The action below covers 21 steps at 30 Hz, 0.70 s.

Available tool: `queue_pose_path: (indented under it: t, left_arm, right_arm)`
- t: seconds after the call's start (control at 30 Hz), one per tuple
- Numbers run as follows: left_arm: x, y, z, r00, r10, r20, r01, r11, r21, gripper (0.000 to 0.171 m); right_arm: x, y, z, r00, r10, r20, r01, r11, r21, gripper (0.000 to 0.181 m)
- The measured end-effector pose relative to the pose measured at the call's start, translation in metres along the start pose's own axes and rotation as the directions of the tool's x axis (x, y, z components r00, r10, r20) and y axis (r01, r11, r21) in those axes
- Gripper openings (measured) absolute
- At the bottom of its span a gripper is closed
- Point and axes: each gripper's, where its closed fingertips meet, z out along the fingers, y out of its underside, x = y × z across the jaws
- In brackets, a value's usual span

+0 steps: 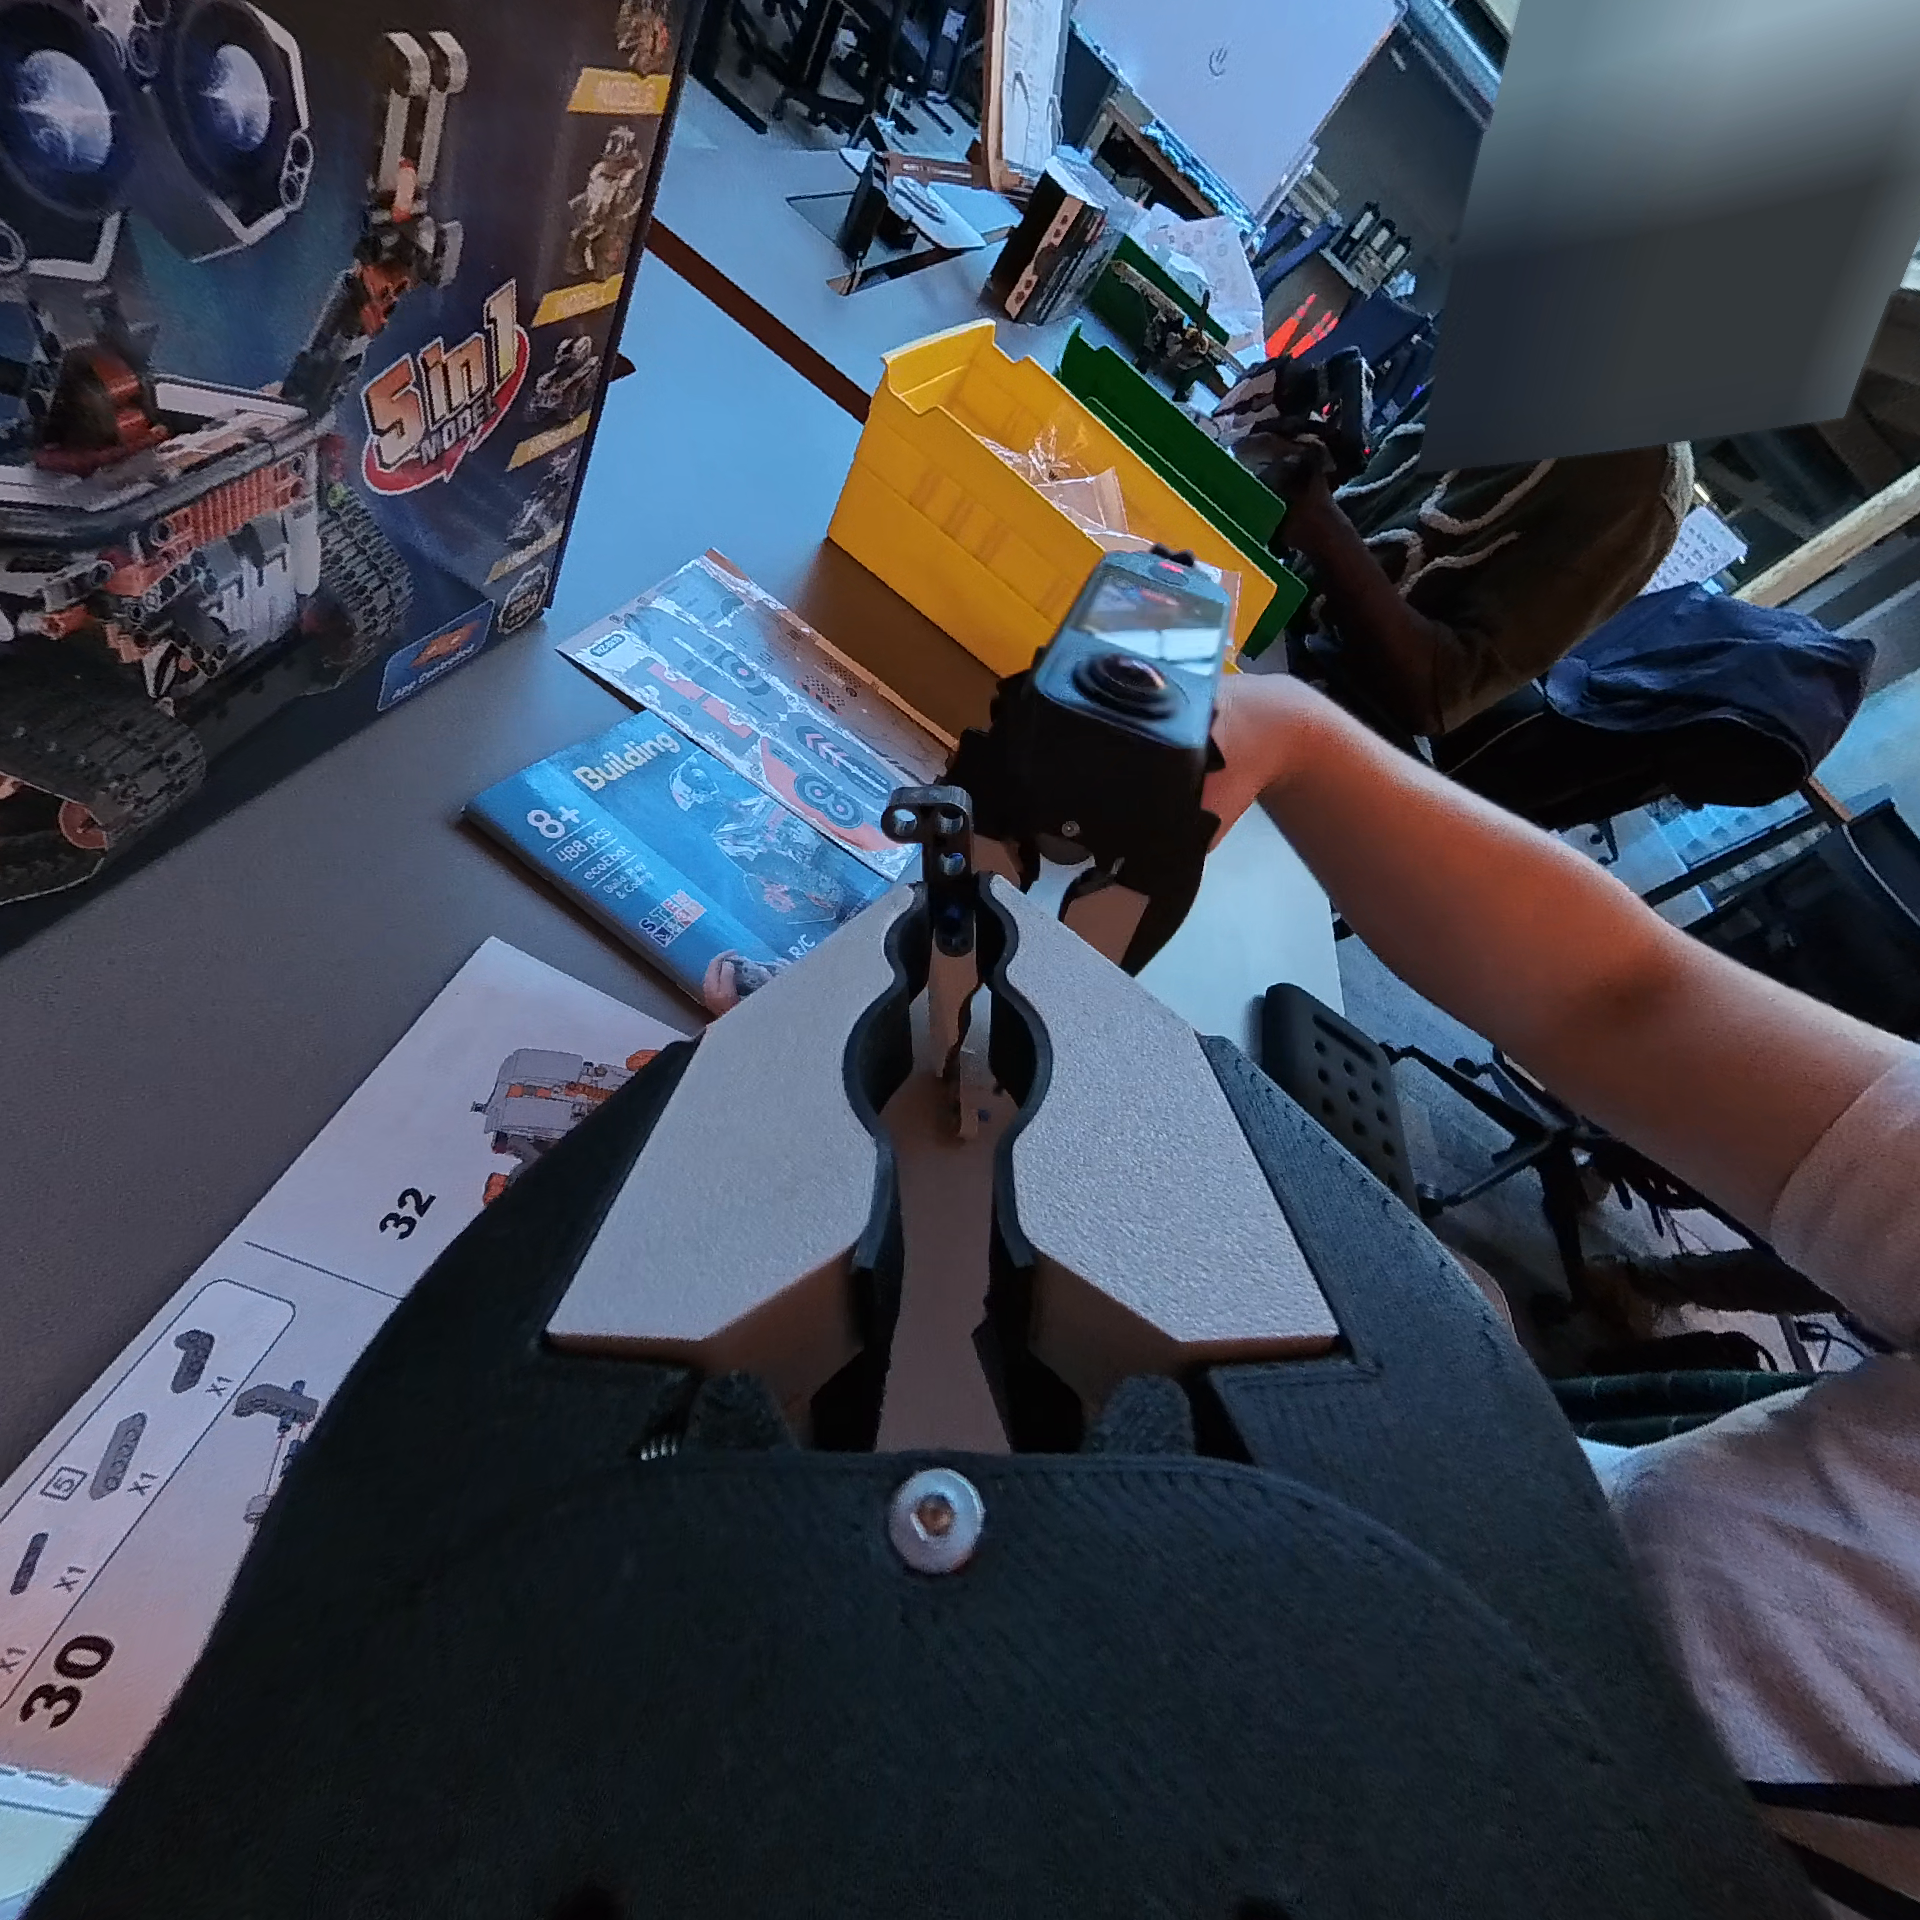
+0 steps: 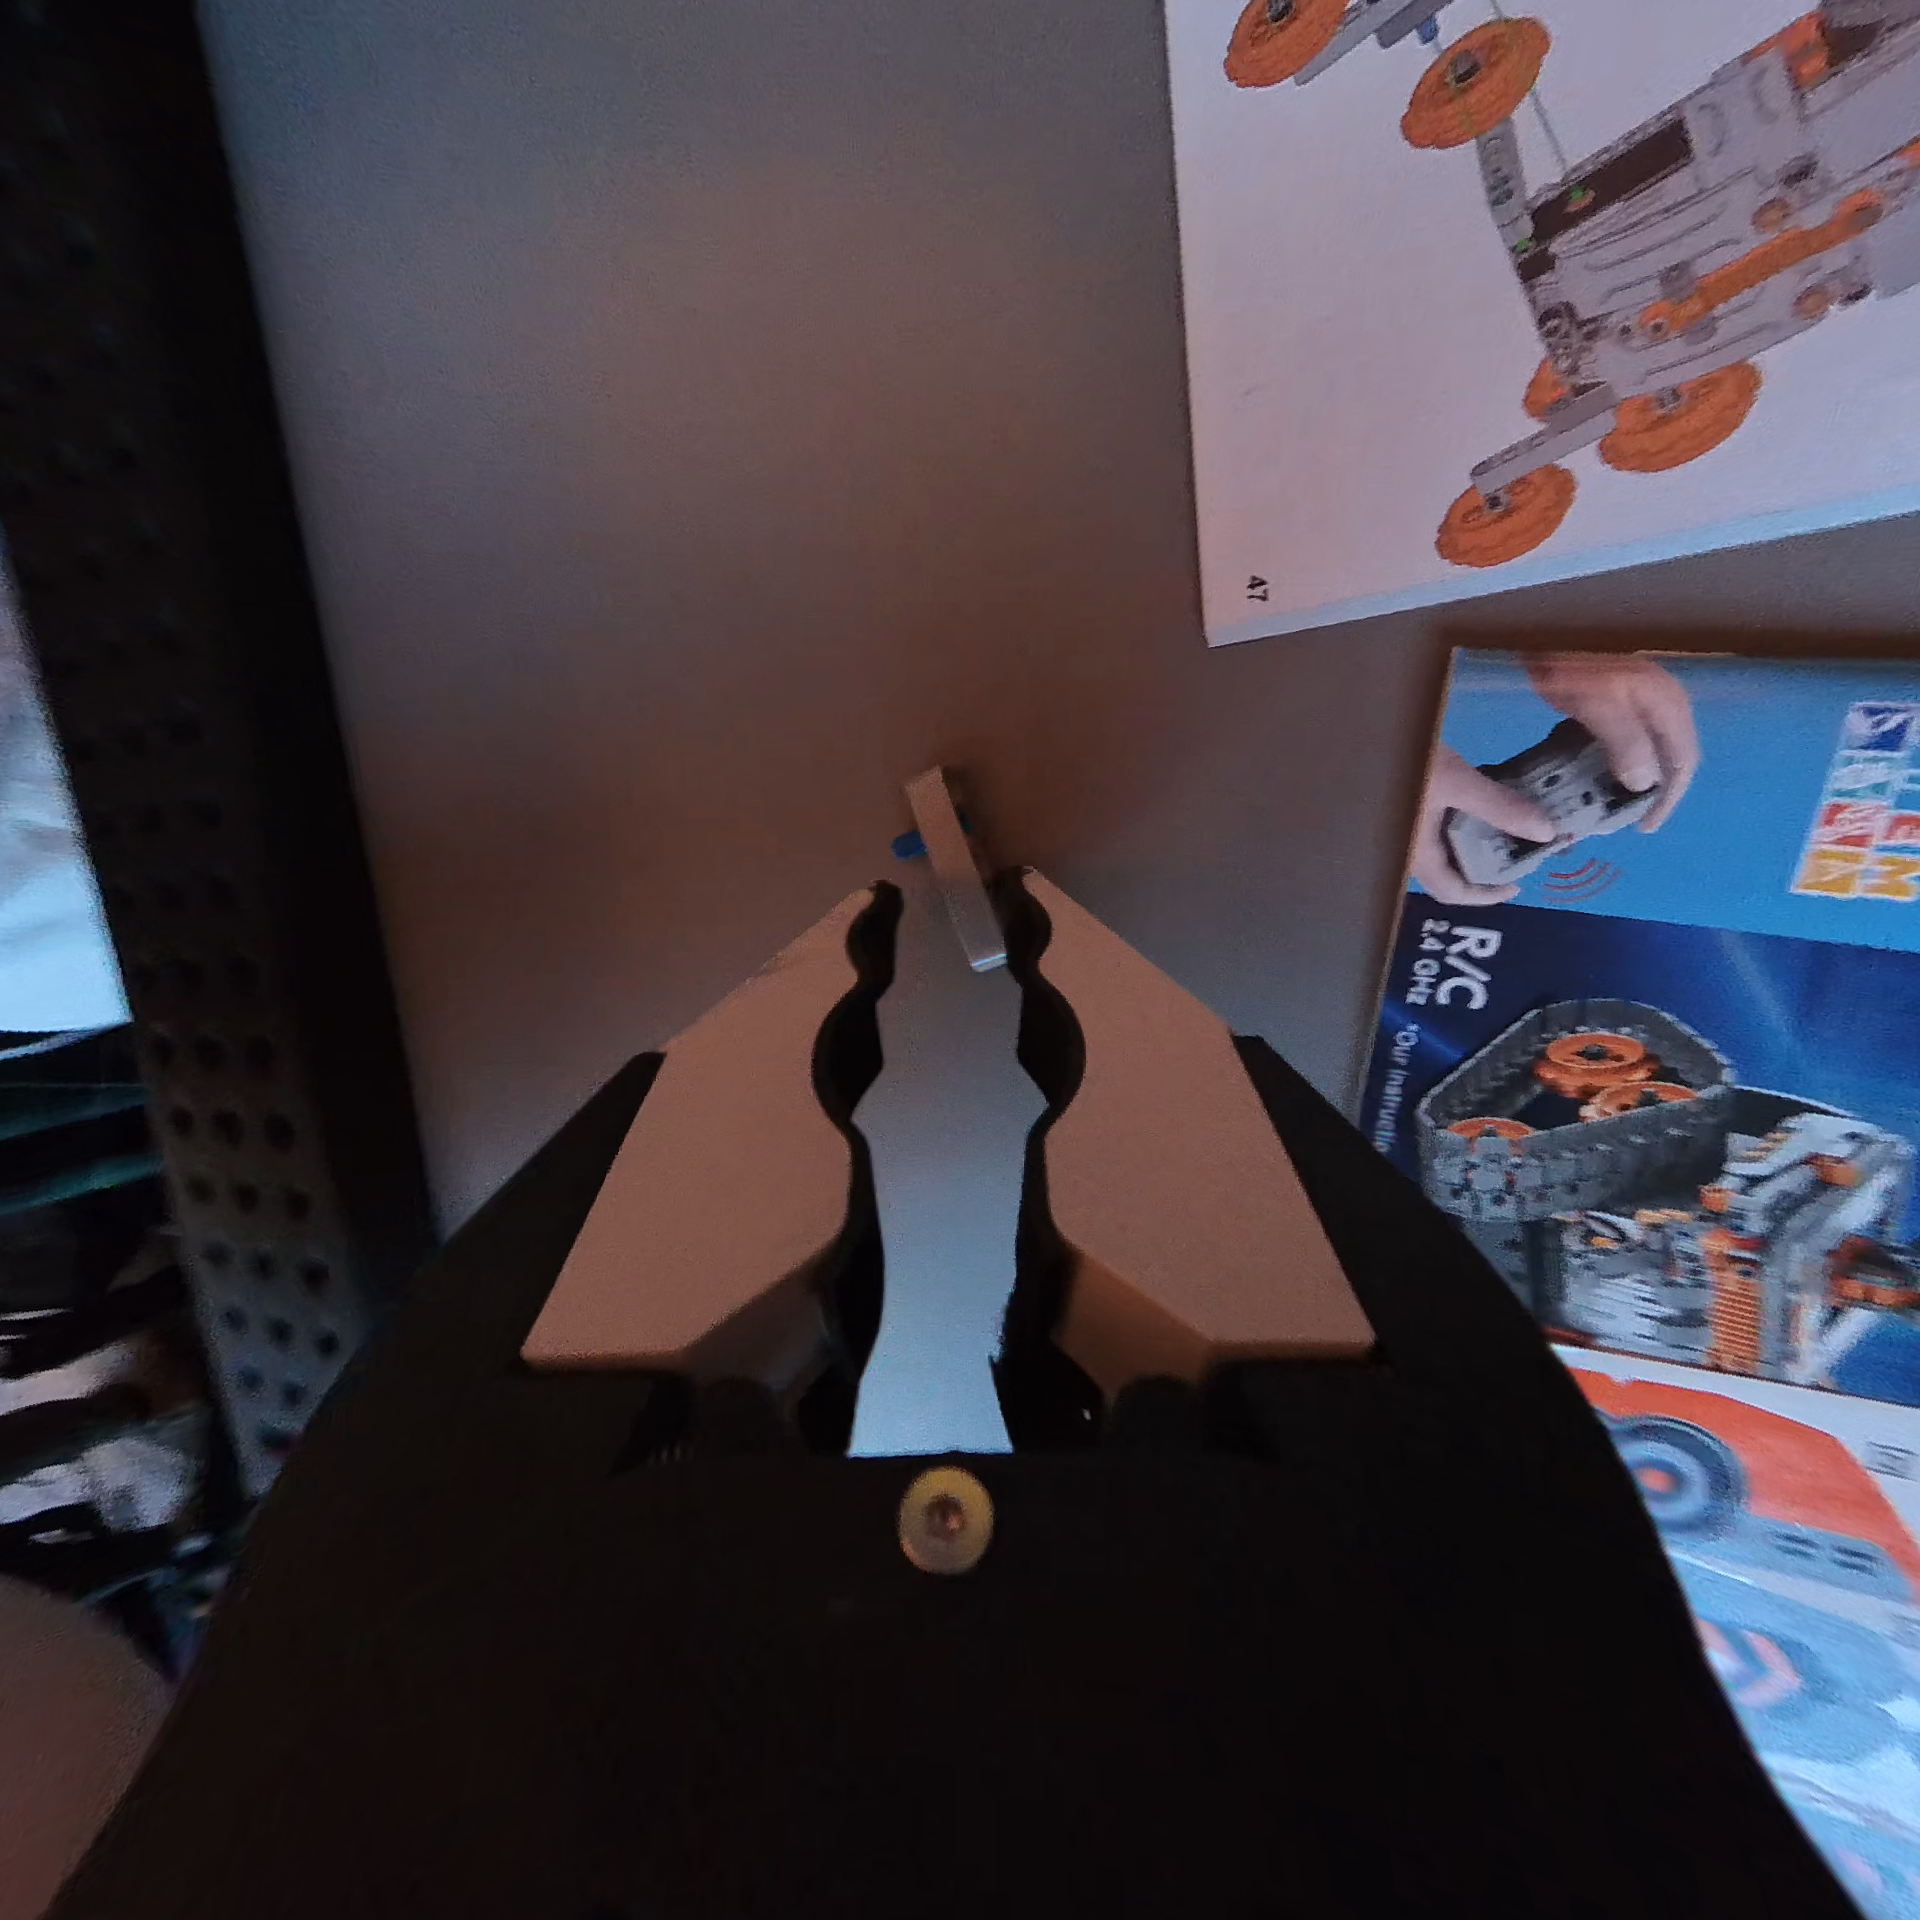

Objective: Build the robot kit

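My left gripper (image 1: 953,899) is shut on a black beam with holes (image 1: 935,831) that sticks up past the tips, with a blue pin in it. A grey beam (image 1: 951,1013) shows through the gap between the fingers, over the grey table (image 1: 312,935). My right gripper (image 2: 953,914) points down at the table, jaws a little apart. A tilted grey beam with a blue pin (image 2: 940,862) stands at its tips, touching the right finger and clear of the left one. The right gripper also shows in the left wrist view (image 1: 1112,914), just beyond the black beam.
A large toy box (image 1: 260,416) stands at the left. A yellow bin (image 1: 997,499) and a green bin (image 1: 1174,457) stand behind. A sticker sheet (image 1: 748,665), a blue booklet (image 2: 1662,987) and an open manual (image 2: 1507,312) lie on the table. A black perforated chair (image 2: 156,727) lines the table edge. Tip to tip, the grippers are about 20 centimetres apart.
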Motion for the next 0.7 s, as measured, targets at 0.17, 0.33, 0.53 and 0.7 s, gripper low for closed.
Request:
queue_pose_path:
  t: [0.17,0.33,0.53,0.7]
  left_arm:
    - [0.001,-0.001,-0.001,1.0,0.008,0.003,-0.008,1.0,0.002,0.005]
    - [-0.003,-0.001,-0.008,1.0,0.003,0.016,-0.003,1.0,0.012,0.004]
    - [-0.013,-0.009,-0.031,0.998,-0.01,0.066,0.005,0.997,0.076,0.004]
    - [-0.009,-0.022,-0.039,0.998,0.0,0.063,-0.009,0.99,0.142,0.005]
  right_arm:
    - [-0.002,-0.004,-0.007,0.978,0.147,0.147,-0.148,0.989,0.0,0.025]
    - [0.001,-0.012,-0.008,0.978,0.125,0.167,-0.123,0.992,-0.025,0.0]
    - [0.006,-0.054,-0.056,1.0,0.01,0.01,-0.014,0.857,0.515,0.0]
    - [-0.031,-0.07,-0.093,0.991,-0.051,-0.121,0.129,0.557,0.821,0.0]
